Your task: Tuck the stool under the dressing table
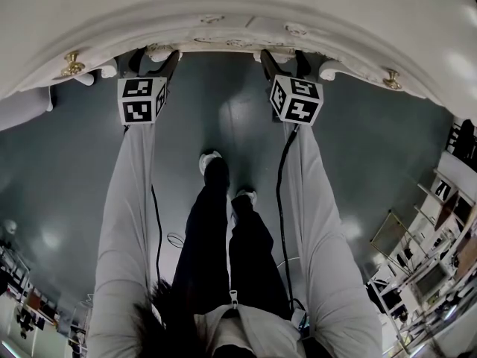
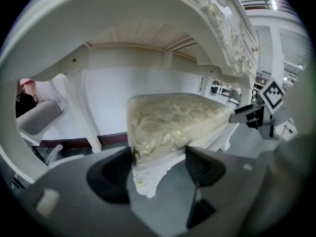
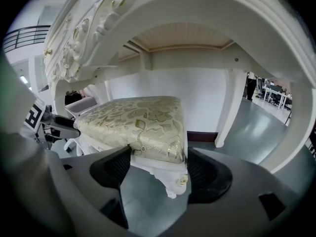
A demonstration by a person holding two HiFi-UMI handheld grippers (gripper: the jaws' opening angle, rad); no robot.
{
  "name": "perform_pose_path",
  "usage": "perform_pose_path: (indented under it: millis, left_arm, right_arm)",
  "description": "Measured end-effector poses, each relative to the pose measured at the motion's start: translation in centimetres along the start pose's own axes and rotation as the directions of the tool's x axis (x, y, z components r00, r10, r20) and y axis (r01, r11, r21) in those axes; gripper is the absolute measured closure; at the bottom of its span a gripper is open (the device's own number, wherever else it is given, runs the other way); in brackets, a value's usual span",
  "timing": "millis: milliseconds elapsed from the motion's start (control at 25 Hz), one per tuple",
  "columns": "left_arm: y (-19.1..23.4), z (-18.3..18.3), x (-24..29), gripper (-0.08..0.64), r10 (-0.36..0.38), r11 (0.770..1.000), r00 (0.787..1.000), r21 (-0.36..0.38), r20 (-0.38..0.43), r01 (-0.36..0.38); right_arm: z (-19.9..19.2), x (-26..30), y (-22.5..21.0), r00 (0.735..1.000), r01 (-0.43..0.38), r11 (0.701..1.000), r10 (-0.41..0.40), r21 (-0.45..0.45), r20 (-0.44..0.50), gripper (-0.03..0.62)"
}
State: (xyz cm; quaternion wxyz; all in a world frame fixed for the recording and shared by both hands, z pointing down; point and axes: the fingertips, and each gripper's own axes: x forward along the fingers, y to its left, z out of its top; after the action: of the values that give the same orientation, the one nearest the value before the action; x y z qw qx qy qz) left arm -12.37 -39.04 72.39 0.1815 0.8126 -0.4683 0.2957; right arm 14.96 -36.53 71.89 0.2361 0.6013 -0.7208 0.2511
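the left gripper (image 2: 158, 163) and right gripper (image 3: 157, 166) each have their jaws clamped on a near corner of the stool (image 3: 136, 120), whose cushion sits beneath the dressing table (image 3: 207, 14). the tuck looks nearly finished. next comes a short, level push towards the wall (image 3: 197, 98), then release.

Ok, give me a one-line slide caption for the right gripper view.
The right gripper clamps a corner of the gold-patterned stool, which sits beneath the white dressing table and its carved arch.

Glossy grey floor (image 1: 67, 177) glints with light; a white wall (image 3: 197, 95) behind, shelving (image 1: 436, 230) at right.
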Motion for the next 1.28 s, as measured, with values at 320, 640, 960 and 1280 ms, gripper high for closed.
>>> perform_pose_path:
  millis: [320,640,960,1280]
  left_arm:
    - [-0.9,0.1,-1.2,0.224,0.011,1.0,1.0,0.024,0.029,-0.011]
    - [-2.0,0.7,-3.9,0.375,0.0,0.999,0.998,0.05,0.059,-0.003]
    - [-3.5,2.2,-8.1,0.555,0.015,0.999,0.993,0.027,0.116,-0.018]
    - [-5.9,3.0,-13.2,0.557,-0.012,1.0,0.989,0.022,0.149,0.008]
  right_arm:
    - [-0.3,-1.2,0.3,1.0,-0.012,0.999,0.011,0.043,0.026,0.249]
    - [-0.1,-4.4,1.9,0.998,-0.05,0.999,0.049,0.012,0.039,0.465]
    - [0.2,-8.6,2.5,0.999,-0.029,0.999,0.028,0.029,0.041,0.592]
    - [1.4,-14.0,3.6,0.997,-0.032,0.999,0.032,0.002,0.074,0.592]
